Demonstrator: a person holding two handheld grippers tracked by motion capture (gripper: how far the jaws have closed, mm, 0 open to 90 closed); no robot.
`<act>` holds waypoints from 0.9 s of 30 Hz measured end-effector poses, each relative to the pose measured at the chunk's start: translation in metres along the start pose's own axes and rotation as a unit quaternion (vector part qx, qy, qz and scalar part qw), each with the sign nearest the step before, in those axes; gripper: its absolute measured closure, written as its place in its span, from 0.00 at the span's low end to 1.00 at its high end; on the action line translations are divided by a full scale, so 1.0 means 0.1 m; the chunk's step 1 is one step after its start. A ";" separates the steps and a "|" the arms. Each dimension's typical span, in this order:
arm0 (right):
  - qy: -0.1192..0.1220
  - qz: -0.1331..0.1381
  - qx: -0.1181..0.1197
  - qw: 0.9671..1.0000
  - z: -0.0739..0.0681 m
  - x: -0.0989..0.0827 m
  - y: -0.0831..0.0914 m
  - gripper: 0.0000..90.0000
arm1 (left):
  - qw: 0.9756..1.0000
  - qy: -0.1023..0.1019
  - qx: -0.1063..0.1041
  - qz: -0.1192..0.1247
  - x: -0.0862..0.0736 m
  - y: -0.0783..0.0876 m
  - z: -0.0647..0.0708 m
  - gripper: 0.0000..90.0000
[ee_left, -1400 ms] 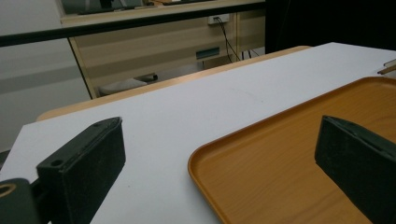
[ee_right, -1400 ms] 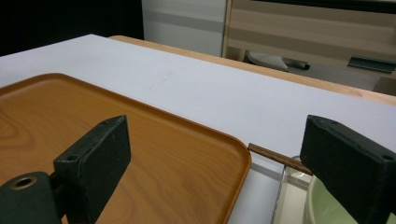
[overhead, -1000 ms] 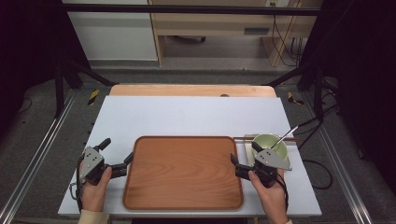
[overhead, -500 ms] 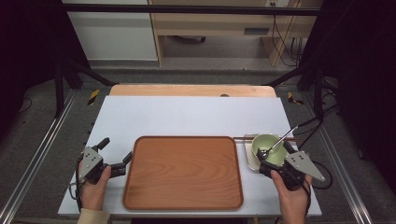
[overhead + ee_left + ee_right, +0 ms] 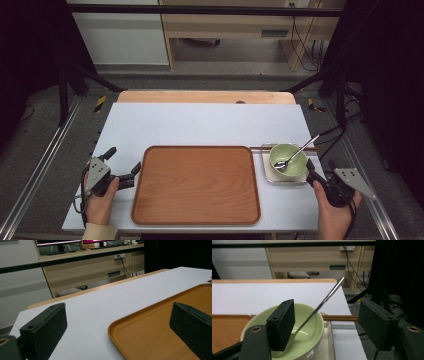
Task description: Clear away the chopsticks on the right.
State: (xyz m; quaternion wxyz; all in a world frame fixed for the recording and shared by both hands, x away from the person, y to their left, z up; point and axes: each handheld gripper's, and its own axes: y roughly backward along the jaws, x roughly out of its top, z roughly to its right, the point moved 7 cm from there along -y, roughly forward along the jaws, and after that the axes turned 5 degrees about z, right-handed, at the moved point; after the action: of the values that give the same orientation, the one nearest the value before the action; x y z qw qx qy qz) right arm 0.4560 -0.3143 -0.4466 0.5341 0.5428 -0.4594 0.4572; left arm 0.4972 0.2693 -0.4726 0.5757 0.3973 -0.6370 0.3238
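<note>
Jaws of your right gripper [image 5: 327,322] have just been closing, nothing clamped, straddling the green bowl's [image 5: 312,332] near rim beside the tray [image 5: 196,185]. Next: settle onto that rim.

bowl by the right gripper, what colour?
Pale green bowl with a metal spoon leaning in it; the right gripper view shows it best.

Gripper [image 5: 328,327] open, closing; spoon [image 5: 319,306] in bowl [image 5: 312,337].

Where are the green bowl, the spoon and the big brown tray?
Green bowl [image 5: 295,172], high view, near rim.
Spoon [image 5: 300,151], high view, middle of handle.
Brown tray [image 5: 197,185], high view, bare middle.
</note>
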 end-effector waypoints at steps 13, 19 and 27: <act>-0.017 -0.050 -0.020 0.998 0.20 -0.17 -0.07 0.57 | 1.000 -0.007 0.006 0.005 0.05 0.06 0.02 0.01; -0.008 -0.056 -0.015 0.998 0.21 -0.17 -0.05 0.60 | 1.000 -0.006 0.011 0.005 0.05 0.11 0.06 0.01; -0.012 -0.061 -0.019 0.998 0.31 -0.19 -0.09 0.68 | 1.000 0.002 0.023 0.005 0.01 0.14 -0.02 0.01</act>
State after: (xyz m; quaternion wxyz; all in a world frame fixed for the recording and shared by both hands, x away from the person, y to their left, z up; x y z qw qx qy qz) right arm 0.4615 -0.3451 -0.4675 0.5656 0.5648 -0.4407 0.4084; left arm 0.4857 0.2769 -0.4703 0.5660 0.4070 -0.6303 0.3417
